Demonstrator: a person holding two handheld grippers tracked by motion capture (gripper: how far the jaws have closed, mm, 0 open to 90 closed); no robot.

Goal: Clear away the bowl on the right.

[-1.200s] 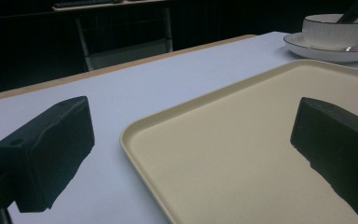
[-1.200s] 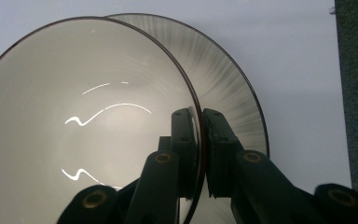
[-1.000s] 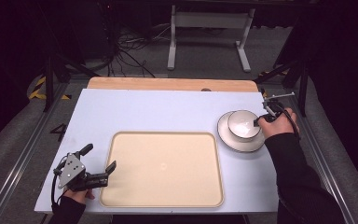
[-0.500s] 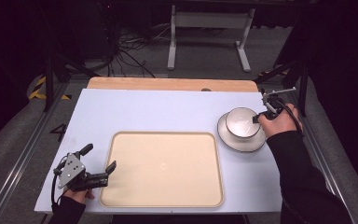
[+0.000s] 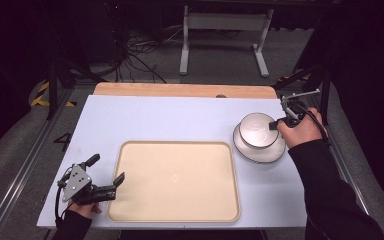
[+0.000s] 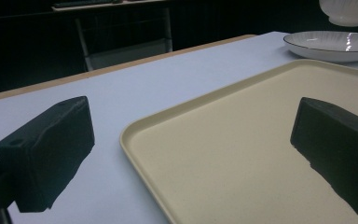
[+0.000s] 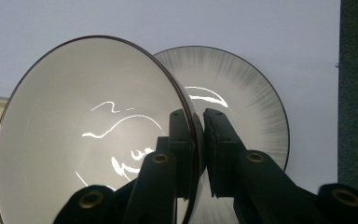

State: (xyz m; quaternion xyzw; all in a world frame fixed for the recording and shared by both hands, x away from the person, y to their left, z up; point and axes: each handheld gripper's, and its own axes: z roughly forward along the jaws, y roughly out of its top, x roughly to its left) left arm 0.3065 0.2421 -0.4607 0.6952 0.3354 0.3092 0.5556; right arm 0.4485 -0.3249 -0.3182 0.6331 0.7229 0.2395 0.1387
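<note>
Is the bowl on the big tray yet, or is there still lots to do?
Not yet. Done so far: the right tool has pinched the bowl by its rim and holds it above the plate. The left tool sits open at the tray's near left corner, holding nothing. The tray has nothing on it, so if the dishes belong there, moving them is all still left.

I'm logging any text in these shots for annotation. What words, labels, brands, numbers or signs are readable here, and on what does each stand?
None can be read.
The bowl, clamped at its rim by the right gripper, the plate, the tray and the table are plain.
The grey plate on the left gripper bears no print.
Yellow-and-black floor tape: stripes, no words.
</note>
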